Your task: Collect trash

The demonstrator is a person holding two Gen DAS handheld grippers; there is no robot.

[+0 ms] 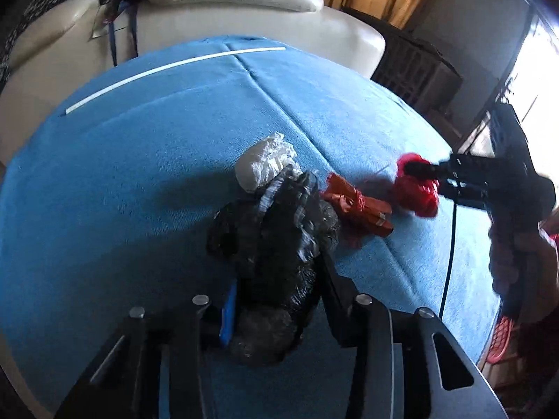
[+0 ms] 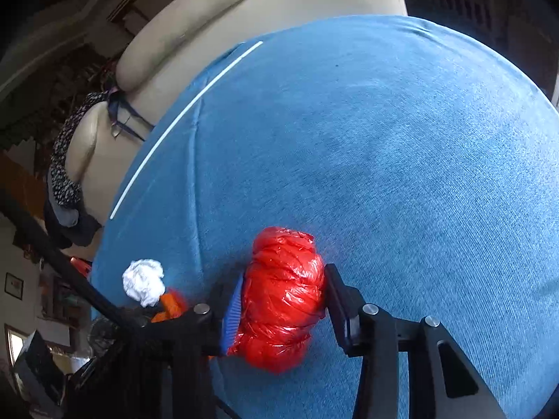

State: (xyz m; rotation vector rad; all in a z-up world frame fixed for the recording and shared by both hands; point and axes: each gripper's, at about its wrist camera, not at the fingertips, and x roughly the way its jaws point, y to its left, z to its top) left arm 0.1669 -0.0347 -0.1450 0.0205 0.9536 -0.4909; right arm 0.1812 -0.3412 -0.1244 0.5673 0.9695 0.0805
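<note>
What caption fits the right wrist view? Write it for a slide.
Right claw clamps a crumpled red plastic bag over the blue cloth.

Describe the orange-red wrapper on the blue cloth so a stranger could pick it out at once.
Start from the blue cloth in front of the cream sofa. Near its middle lies a cluster of trash: the orange-red wrapper sits between the black bag and the glossy red bag. It alone is flat, matte, and cinched at its waist.

A crumpled black plastic bag (image 1: 276,262) lies beside a white plastic wad (image 1: 265,167) and a tied orange wrapper (image 1: 356,209). Further right, a scrunched, glossy red plastic ball (image 2: 283,300) is pinched between fingers.
</note>
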